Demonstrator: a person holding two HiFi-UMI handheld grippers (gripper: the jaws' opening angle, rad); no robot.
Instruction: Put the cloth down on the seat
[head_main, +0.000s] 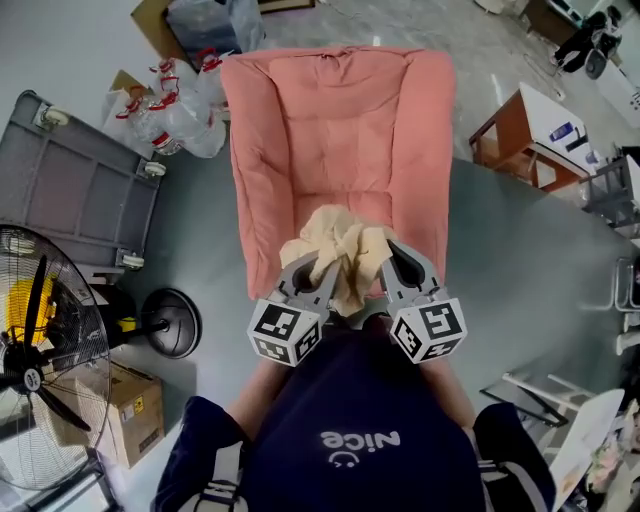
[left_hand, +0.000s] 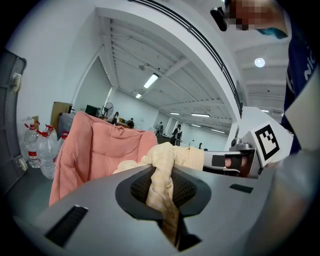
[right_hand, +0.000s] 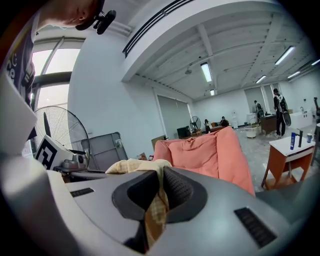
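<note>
- Not done: the left gripper is clamped on one bunch of the cloth and the right gripper is pinched shut on another.
- The cloth hangs bunched between them at the front edge of the seat; can't tell if it touches.
- Left to do, judging: lower it onto the cushion, open both jaws, back off.
- Far left: wire-cage fan, flat grey metal cart, clear plastic bottles.
- Cloth: cream, soft, crumpled, faint check weave.
- Jaw pads: dark, ribbed.
- Seat: salmon-pink padded armchair, quilted, plump arms, matte fabric.
- Right: wooden table, white top.
</note>
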